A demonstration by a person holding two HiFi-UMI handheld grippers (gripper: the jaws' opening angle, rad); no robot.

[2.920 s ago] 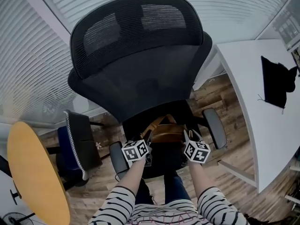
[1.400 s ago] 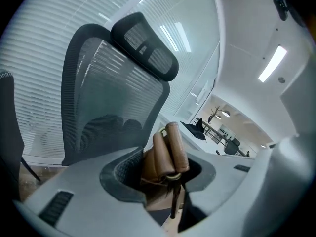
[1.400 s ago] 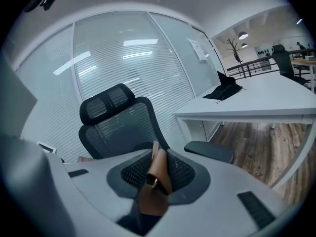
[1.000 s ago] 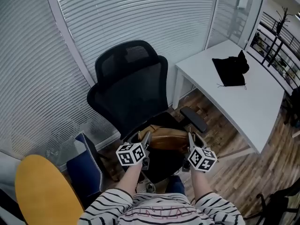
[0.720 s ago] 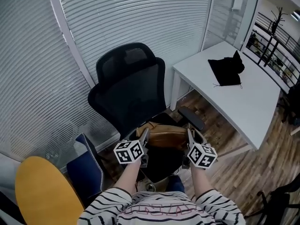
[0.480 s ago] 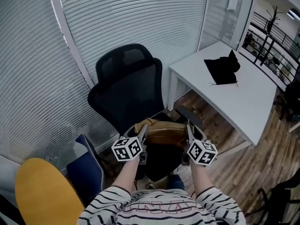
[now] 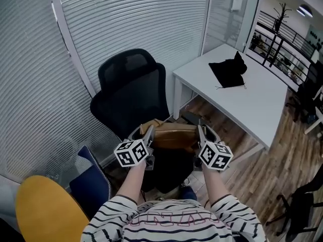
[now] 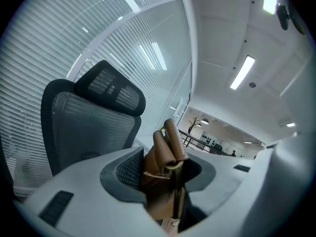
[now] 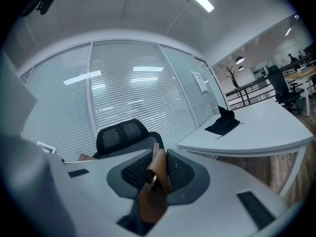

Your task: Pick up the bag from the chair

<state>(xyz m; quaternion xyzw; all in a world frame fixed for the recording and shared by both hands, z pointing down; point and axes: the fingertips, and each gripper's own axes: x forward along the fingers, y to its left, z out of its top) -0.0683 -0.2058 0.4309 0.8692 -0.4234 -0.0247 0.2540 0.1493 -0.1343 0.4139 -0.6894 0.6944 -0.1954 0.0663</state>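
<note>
Slatted blinds [image 7: 126, 19] are covering the whole window wall behind the scene. Wood floor [image 7: 262, 170] is showing at the right.

White table [image 7: 252, 110] is standing right of the chair, one corner reaching close to the chair's armrest. Black office chair [image 7: 132, 92] is facing the person, mesh back toward the blinds. Round yellow tabletop [image 7: 45, 213] is filling the lower left corner of the head view.

Black cloth [image 7: 227, 69] is lying bunched near the table's far edge.

Brown bag [image 7: 174, 136] is hanging level between the two grippers, over the front edge of the chair seat and apparently clear of it.

Left gripper [image 7: 145, 134] is clamping the bag's left end. In the left gripper view the jaws are standing partly apart, pads pressing on a thick fold of brown leather strap [image 8: 168, 149] with a metal ring. Right gripper [image 7: 202, 134] is clamping the bag's right end. In the right gripper view the jaws are standing narrower, pinching a thin leather tab [image 9: 157, 174] with a small ring.

Striped sleeves [image 7: 121, 216] are showing at the bottom edge.
</note>
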